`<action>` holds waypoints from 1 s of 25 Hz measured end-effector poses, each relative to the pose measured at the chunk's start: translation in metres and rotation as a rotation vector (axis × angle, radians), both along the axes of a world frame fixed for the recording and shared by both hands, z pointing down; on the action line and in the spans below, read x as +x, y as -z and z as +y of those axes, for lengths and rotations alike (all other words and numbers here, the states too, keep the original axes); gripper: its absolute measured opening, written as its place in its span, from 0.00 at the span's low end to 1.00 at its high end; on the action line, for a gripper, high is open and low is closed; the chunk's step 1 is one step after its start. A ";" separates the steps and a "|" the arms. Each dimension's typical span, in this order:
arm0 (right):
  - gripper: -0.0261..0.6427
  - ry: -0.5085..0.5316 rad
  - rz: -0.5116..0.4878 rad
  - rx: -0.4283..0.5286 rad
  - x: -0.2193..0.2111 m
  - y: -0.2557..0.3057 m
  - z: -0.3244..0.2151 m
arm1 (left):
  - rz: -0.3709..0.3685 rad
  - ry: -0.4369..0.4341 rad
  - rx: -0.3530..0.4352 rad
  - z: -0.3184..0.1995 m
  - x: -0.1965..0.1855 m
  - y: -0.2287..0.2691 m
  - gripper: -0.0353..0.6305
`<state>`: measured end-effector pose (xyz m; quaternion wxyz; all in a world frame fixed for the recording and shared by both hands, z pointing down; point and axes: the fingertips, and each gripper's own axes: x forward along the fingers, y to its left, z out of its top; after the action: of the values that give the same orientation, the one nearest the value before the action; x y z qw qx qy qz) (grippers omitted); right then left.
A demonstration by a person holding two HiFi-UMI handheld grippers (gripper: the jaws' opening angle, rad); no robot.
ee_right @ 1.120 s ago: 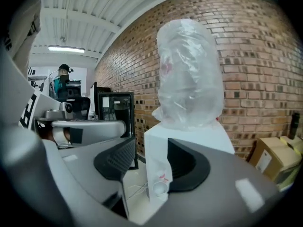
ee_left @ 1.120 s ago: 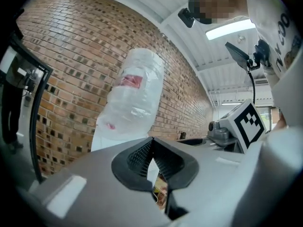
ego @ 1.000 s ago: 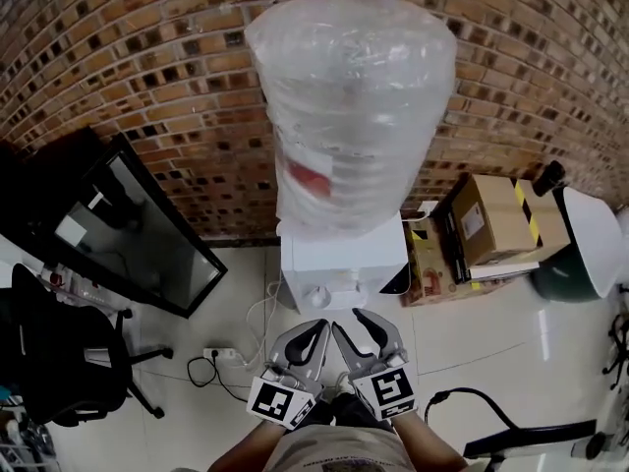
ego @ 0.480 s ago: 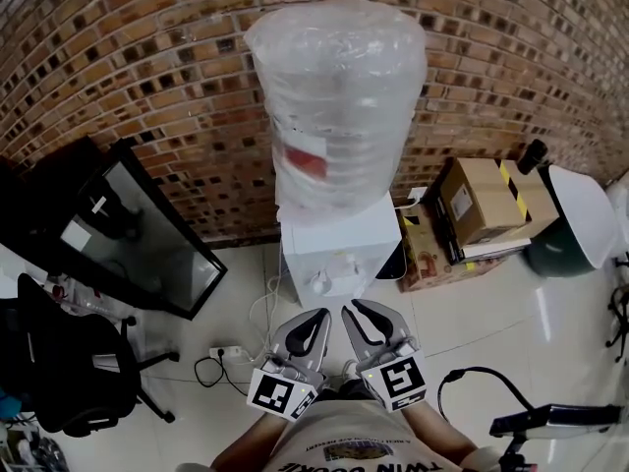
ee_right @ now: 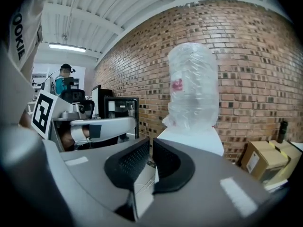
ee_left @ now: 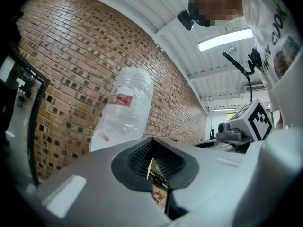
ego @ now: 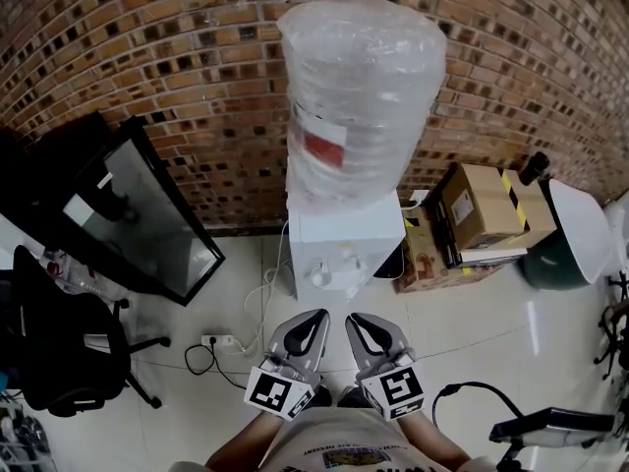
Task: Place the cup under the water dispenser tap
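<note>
Left gripper (ego: pixel 316 317) and right gripper (ego: pixel 358 320) pressed together, empty; right just closed. Water dispenser (ego: pixel 344 249) ahead. No cup seen, so fetch one first.

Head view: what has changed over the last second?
The right gripper has just been closing its jaws with nothing between them; they now stand together. The left gripper stays shut and empty. Both remain side by side, short of the water dispenser. No cup is in view.
</note>
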<state>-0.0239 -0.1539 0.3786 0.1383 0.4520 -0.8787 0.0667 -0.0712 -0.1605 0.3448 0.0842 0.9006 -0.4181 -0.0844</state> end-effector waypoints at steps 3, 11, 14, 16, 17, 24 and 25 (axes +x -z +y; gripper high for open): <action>0.08 0.025 -0.007 -0.011 -0.004 -0.004 0.006 | -0.006 0.031 -0.011 0.009 -0.006 -0.003 0.03; 0.08 0.041 -0.022 0.000 0.011 -0.001 0.043 | -0.028 0.050 -0.011 0.043 0.009 -0.006 0.03; 0.08 0.021 -0.017 -0.018 0.030 -0.006 0.066 | -0.036 0.041 -0.008 0.064 0.025 -0.006 0.03; 0.08 0.016 -0.029 -0.004 0.041 -0.004 0.080 | -0.041 0.038 -0.004 0.077 0.035 -0.006 0.03; 0.08 0.017 -0.040 0.011 0.045 -0.004 0.087 | -0.044 0.037 -0.001 0.084 0.041 -0.006 0.03; 0.08 0.024 -0.074 0.042 0.073 -0.008 0.160 | -0.061 0.034 0.015 0.157 0.077 -0.006 0.03; 0.08 0.028 -0.077 0.048 0.076 -0.006 0.171 | -0.066 0.034 0.019 0.168 0.081 -0.005 0.03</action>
<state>0.0519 0.0167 0.3849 0.0945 0.4400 -0.8909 0.0610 0.0097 0.0078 0.3499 0.0601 0.8965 -0.4349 -0.0600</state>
